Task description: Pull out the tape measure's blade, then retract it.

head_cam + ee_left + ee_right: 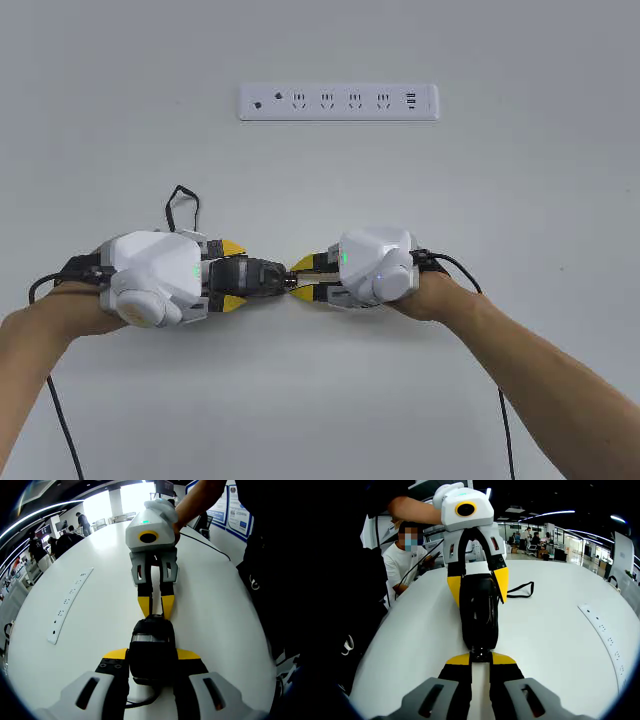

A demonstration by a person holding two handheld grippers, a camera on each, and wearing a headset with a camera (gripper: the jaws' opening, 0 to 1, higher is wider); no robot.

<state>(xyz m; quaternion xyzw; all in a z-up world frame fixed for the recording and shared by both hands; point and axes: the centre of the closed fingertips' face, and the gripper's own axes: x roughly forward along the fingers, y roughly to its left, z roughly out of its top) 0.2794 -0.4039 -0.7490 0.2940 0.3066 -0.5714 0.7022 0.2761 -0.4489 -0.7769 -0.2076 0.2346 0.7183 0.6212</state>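
Tape measure (250,277) (152,650) (479,615) sits just above the bench (320,400), its black case clamped between the jaws of the left gripper (232,275) (151,655). The right gripper (301,278) (480,659) faces it, with narrow jaws pinching the blade end at the case's mouth. A power strip (338,101) lies well beyond both, and a black strap (182,205) loops behind the left gripper.

Black tape measure (255,277), horizontal, thin strap (183,205) trailing behind

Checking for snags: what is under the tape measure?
Bare white table shows around the tape measure, which the left gripper clamps. The spot directly beneath is covered by the tape measure itself.
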